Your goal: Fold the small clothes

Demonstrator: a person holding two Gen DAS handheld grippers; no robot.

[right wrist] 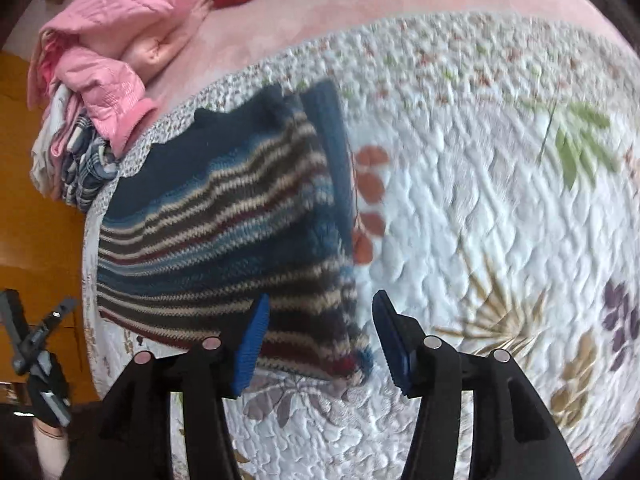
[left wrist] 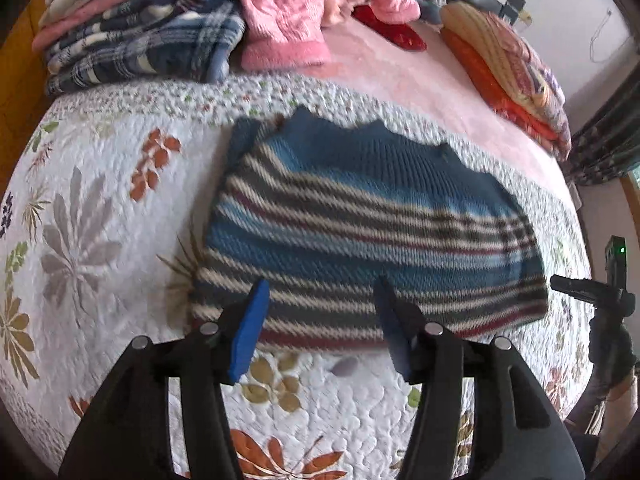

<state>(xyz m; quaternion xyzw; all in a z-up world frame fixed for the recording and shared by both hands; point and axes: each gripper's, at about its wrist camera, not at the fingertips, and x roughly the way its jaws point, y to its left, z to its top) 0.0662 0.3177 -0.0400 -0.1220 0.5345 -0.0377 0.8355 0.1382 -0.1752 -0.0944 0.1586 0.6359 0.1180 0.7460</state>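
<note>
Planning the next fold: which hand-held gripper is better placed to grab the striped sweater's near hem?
Left hand-held gripper: open, centred over the striped sweater hem. Right hand-held gripper only reaches its corner.

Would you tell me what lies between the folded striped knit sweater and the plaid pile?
Only bare floral quilt separates the striped knit sweater from the blue plaid pile, in the left wrist view.

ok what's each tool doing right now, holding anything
left tool: open, holding nothing, over the striped sweater.
right tool: open, holding nothing, over the sweater's corner.
</note>
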